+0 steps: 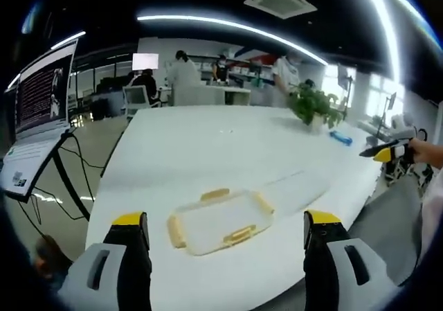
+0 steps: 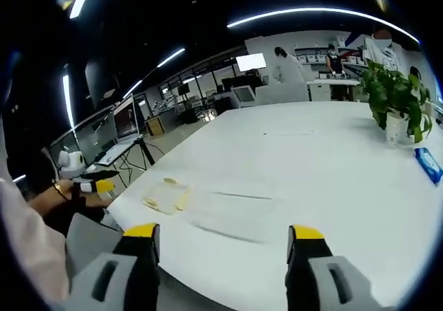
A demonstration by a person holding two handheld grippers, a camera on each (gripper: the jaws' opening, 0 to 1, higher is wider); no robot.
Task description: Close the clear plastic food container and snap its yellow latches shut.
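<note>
My left gripper [image 1: 225, 229] is held with its jaws spread wide and nothing between them, hovering above the near edge of the white table [image 1: 228, 145]. In the left gripper view the clear plastic food container [image 1: 220, 221] lies flat on the table just beyond the jaws, roughly centred between them, with yellow latches [image 1: 239, 235] on its sides; whether they are snapped shut cannot be told. My right gripper [image 2: 225, 240] is likewise spread and empty, off the table's near edge. In the right gripper view the container [image 2: 166, 195] sits near the left edge of the table, well apart from my right jaws, and a faint clear sheet-like shape [image 2: 239, 210] lies on the table just right of it; what it is cannot be told. A potted plant [image 2: 394, 103] stands far right on the table, with a blue object [image 2: 429, 164] beside it. A laptop on a stand [image 1: 38, 117] stands left of the table. People stand at benches in the far background.
</note>
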